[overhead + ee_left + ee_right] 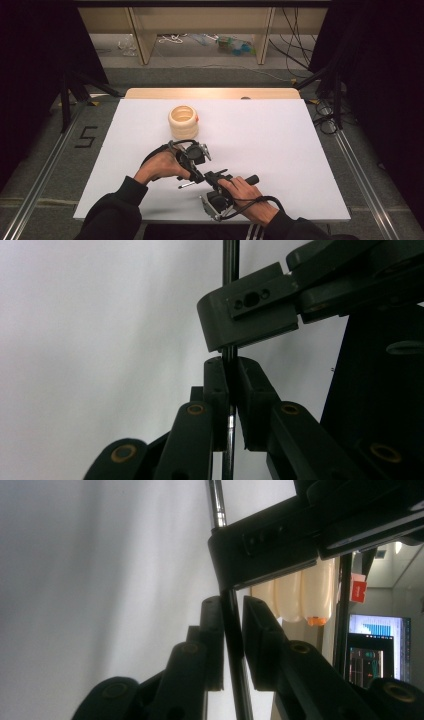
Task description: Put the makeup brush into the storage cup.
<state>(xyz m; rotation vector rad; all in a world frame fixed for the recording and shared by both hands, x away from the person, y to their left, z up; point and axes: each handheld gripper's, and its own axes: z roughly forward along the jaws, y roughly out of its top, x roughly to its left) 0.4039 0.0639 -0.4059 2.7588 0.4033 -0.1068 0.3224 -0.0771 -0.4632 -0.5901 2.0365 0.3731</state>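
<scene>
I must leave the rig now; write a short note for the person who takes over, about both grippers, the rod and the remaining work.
Left gripper: shut on the thin metal rod.
Right gripper: shut on the same rod, beside the left one.
Things: both grippers meet low over the white table, near its front edge. The cream ribbed container stands upright farther back, apart from them.
Done: the rod is gripped by both grippers.
Left: I cannot tell where the rod goes; perhaps to the container. Release neither gripper before the other holds firmly.
</scene>
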